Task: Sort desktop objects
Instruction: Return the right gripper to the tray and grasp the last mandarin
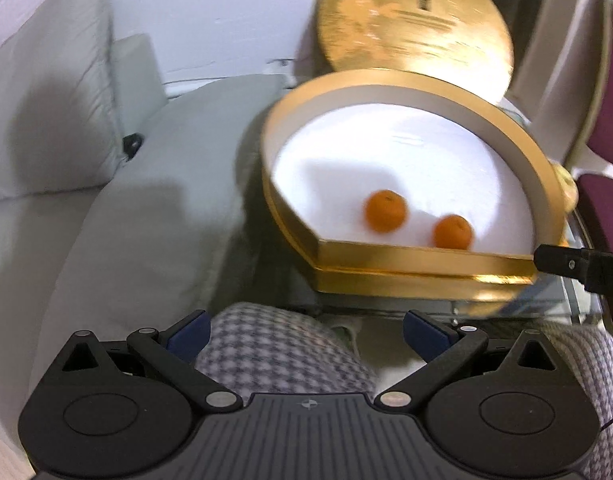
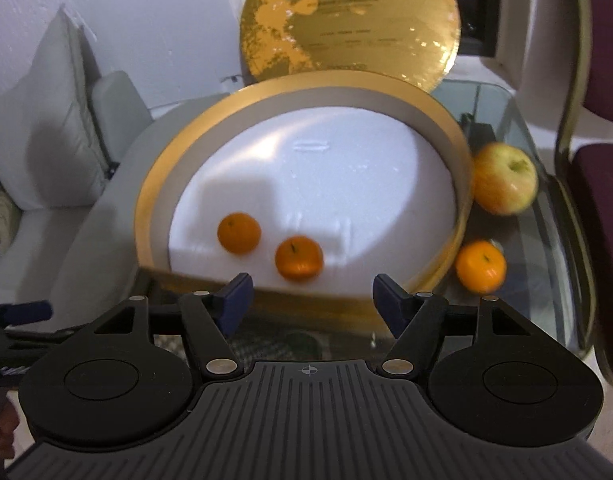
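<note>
Grey cushions (image 1: 46,92) lie left of the glass table (image 2: 518,120); a maroon chair (image 2: 598,160) stands right.

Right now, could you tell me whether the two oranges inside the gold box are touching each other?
Apart. The right wrist view shows white box floor between the left orange and the right orange in the gold box.

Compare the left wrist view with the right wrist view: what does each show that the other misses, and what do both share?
Left only: checked fabric under the open left gripper.
Right only: a whole apple and a third orange on the glass table.
Both: the gold box, two oranges inside, the lid behind.
</note>
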`<action>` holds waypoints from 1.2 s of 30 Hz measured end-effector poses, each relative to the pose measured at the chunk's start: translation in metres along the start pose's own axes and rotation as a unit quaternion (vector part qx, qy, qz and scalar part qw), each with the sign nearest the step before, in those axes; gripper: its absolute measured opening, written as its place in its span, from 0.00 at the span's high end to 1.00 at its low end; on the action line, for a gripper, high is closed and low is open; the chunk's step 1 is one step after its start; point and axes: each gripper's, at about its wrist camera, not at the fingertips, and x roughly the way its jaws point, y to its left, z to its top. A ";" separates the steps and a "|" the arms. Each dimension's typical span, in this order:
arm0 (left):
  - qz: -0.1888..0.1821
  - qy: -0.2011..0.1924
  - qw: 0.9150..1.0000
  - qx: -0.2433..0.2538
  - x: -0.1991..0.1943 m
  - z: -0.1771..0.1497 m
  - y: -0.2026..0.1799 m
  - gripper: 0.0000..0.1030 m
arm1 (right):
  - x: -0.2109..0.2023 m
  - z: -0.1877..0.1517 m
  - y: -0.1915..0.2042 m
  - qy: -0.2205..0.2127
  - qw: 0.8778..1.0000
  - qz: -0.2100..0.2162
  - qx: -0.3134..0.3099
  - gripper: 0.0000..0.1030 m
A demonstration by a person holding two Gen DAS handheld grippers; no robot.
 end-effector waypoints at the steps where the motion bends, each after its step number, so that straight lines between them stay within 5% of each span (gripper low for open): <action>1: -0.001 -0.001 1.000 0.009 -0.002 -0.001 -0.006 0.01 | -0.004 -0.005 -0.004 0.000 1.000 0.001 0.004 0.30; 14: -0.004 -0.010 0.995 0.102 -0.010 -0.006 -0.063 0.01 | -0.025 -0.042 -0.053 0.002 0.998 0.010 0.068 0.30; 36: -0.004 -0.003 0.990 0.139 0.015 0.019 -0.097 0.01 | -0.011 -0.040 -0.111 -0.012 0.991 0.002 0.134 0.30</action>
